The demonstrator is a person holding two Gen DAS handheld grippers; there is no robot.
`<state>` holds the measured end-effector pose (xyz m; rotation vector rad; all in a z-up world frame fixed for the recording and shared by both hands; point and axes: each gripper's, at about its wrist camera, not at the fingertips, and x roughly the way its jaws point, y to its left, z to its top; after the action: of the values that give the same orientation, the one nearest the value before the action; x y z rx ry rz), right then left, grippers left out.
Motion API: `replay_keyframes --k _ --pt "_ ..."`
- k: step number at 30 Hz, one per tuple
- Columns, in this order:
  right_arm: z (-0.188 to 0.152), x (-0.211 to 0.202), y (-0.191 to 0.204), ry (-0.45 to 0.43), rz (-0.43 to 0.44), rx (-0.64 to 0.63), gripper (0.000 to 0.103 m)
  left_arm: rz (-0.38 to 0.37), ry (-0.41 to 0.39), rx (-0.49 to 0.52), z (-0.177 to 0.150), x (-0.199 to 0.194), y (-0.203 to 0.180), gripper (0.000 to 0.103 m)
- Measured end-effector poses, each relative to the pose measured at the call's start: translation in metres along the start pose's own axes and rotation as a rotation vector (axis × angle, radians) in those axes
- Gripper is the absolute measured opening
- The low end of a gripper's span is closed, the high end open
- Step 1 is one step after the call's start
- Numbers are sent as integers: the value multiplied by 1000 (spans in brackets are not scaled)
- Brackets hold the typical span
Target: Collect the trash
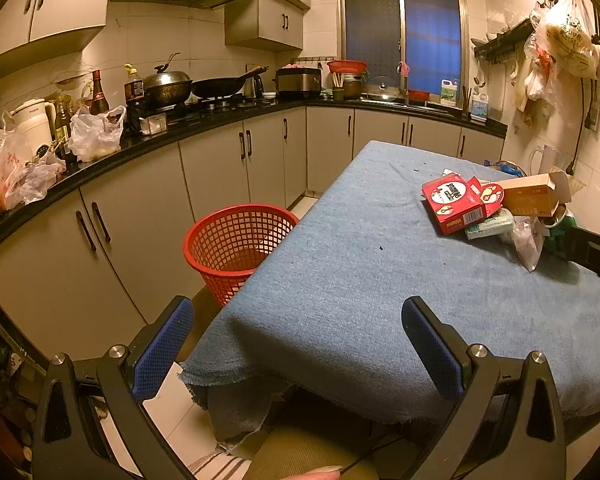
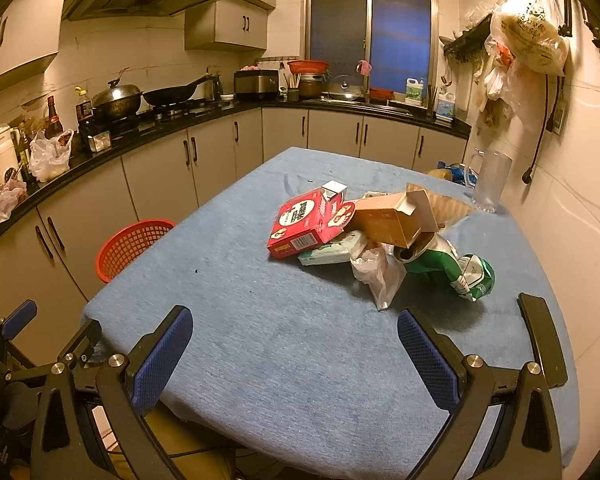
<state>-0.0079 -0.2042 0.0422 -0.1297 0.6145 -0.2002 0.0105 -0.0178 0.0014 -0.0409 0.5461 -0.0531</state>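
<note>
Left gripper (image 1: 298,330) and right gripper (image 2: 296,338): jaws spread wide, nothing between them; trash pile on blue-covered worktop (image 2: 260,360): red box (image 2: 306,224), brown carton (image 2: 394,216), crumpled plastic bag (image 2: 376,272), green cans (image 2: 448,266), all touching; red basket (image 1: 236,246) on floor just beside worktop's left edge.

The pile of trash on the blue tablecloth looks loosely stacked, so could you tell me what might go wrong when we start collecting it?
1. The brown cardboard box leans on the red printed carton and the crushed green can; pulling one could topple the others.
2. The clear glass mug stands close behind the pile and could get knocked.
3. The red plastic mesh basket sits below the table edge, so a dropped item may miss it.
</note>
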Motion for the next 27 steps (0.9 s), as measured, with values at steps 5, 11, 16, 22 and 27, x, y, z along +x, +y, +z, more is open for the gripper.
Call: replay_keyframes --k 5,11,16,22,27 --pt "-1 2 -2 4 -3 4 103 -5 16 1 -2 3 -4 103" --pt "-4 4 -9 12 -8 23 103 -29 27 -29 1 3 -6 103" --pt "-5 3 -11 13 -12 32 103 -36 25 -42 1 2 -6 103" --pt "-5 4 -14 14 -15 32 103 -28 40 -19 2 3 -7 103" --pt "-7 6 -22 20 -21 50 103 -24 52 8 6 10 -11 103"
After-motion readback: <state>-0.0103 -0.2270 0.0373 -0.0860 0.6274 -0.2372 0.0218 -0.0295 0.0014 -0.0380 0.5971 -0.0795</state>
